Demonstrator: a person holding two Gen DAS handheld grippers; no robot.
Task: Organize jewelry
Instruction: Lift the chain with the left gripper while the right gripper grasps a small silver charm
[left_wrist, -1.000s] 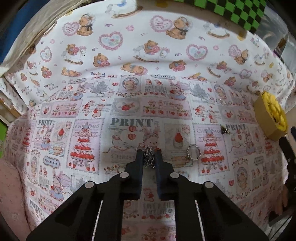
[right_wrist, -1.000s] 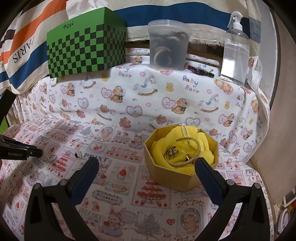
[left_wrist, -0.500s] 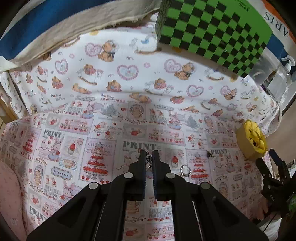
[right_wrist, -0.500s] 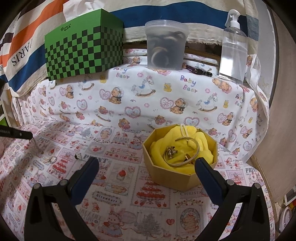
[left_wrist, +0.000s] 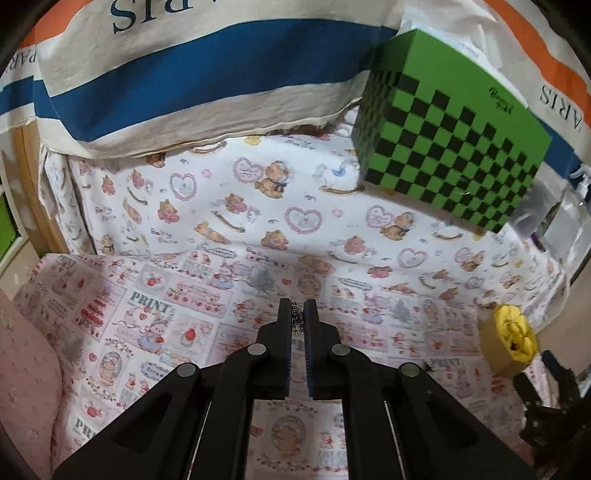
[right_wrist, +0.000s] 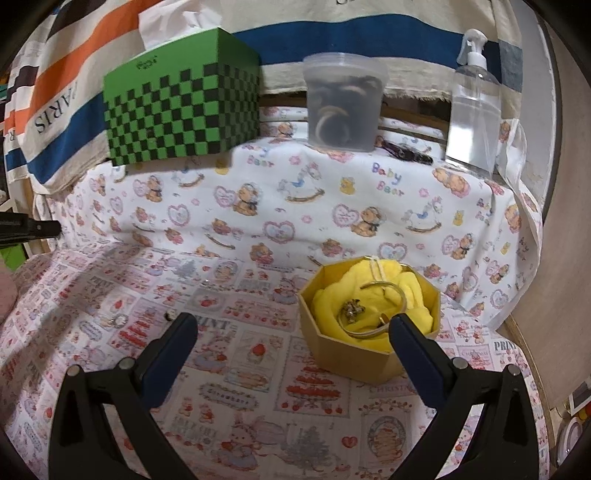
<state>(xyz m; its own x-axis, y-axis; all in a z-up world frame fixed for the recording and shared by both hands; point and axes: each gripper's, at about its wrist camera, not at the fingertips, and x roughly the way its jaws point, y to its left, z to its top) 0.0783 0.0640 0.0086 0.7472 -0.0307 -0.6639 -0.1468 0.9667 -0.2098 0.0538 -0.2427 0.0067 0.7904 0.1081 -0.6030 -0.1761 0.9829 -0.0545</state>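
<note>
A: Left wrist view first. Our left gripper (left_wrist: 297, 308) has its jaws nearly together, clenched on a small chain piece (left_wrist: 296, 316) that shows as a dark, beaded strand in the narrow gap between the pads. It hangs clear above the printed surface (left_wrist: 155, 317). The yellow-lined box (left_wrist: 508, 341) sits well apart, at the right edge.

B: Handling notes?

A: We judge the chain piece light, limp and slippery (links tend to slide through a pinch), so a hold across a bunched section should be safer than one on a single link.

B: Right wrist view.

A: Our right gripper (right_wrist: 293, 325) is released, jaws spread wide, holding nothing. The yellow-lined box (right_wrist: 354, 360) lies between its fingers' line of sight, already containing a gold bangle (right_wrist: 400, 295) and a small clustered trinket (right_wrist: 354, 307) on soft cloth. A ring (right_wrist: 117, 320) and a tiny stud (right_wrist: 170, 315) remain on the surface, near the left finger.

B: Fragility?

A: The stud is probably hardest to pinch; we cannot tell its exact shape.
</note>
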